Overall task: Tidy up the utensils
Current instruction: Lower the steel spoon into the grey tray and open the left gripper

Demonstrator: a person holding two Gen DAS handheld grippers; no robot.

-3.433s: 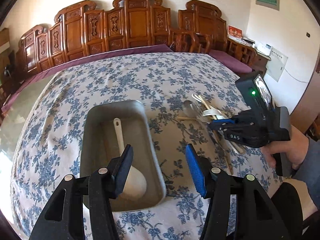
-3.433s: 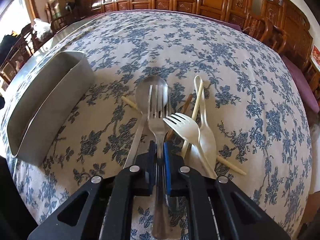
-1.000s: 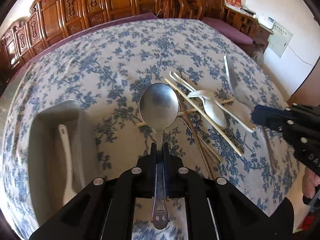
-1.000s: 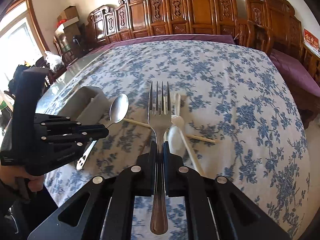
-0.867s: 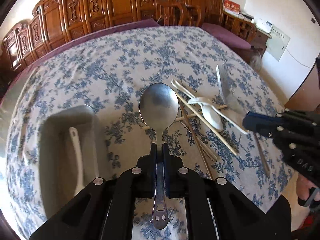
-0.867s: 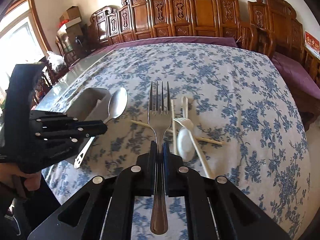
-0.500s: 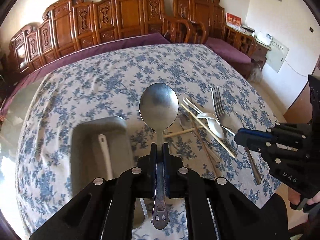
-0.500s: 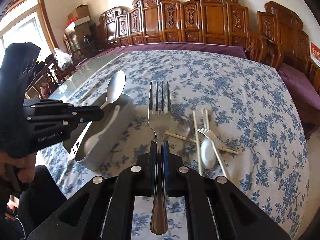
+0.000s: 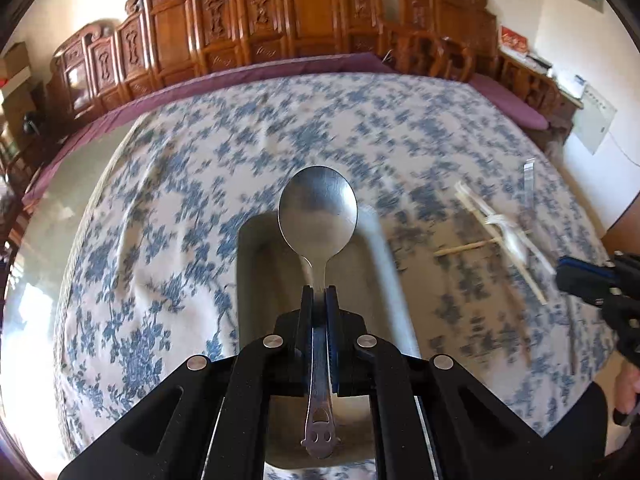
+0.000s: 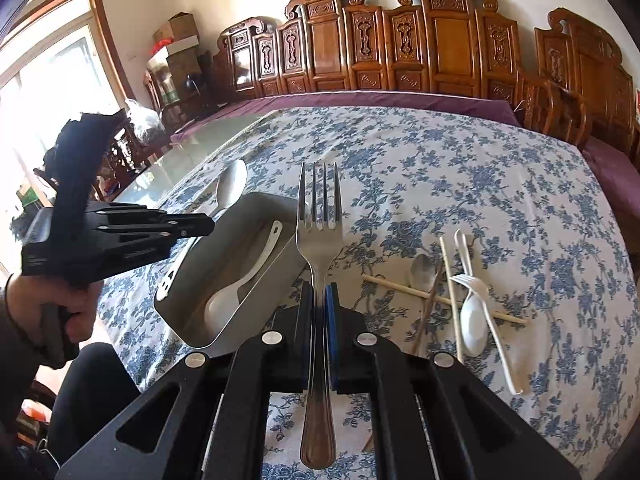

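My left gripper (image 9: 318, 294) is shut on a steel spoon (image 9: 318, 216) and holds it above the grey metal tray (image 9: 250, 264). The same spoon (image 10: 231, 189) shows over the tray's far end (image 10: 260, 204) in the right wrist view, held by the left gripper (image 10: 206, 226). A white spoon (image 10: 240, 280) lies inside the tray. My right gripper (image 10: 319, 292) is shut on a steel fork (image 10: 319, 216), held in the air just right of the tray. The right gripper (image 9: 568, 276) also shows at the right edge of the left wrist view.
On the blue-flowered tablecloth (image 10: 480, 184) to the right lie a white plastic fork (image 10: 474, 284), a white plastic spoon (image 10: 474, 320), a small steel spoon (image 10: 424, 270) and chopsticks (image 10: 440, 298). Carved wooden chairs (image 10: 400, 40) line the far side. The table edge is near at the bottom.
My left gripper has carried the steel spoon leftward until it is over the tray. My right gripper has followed with the fork, moving away from the utensil pile toward the tray.
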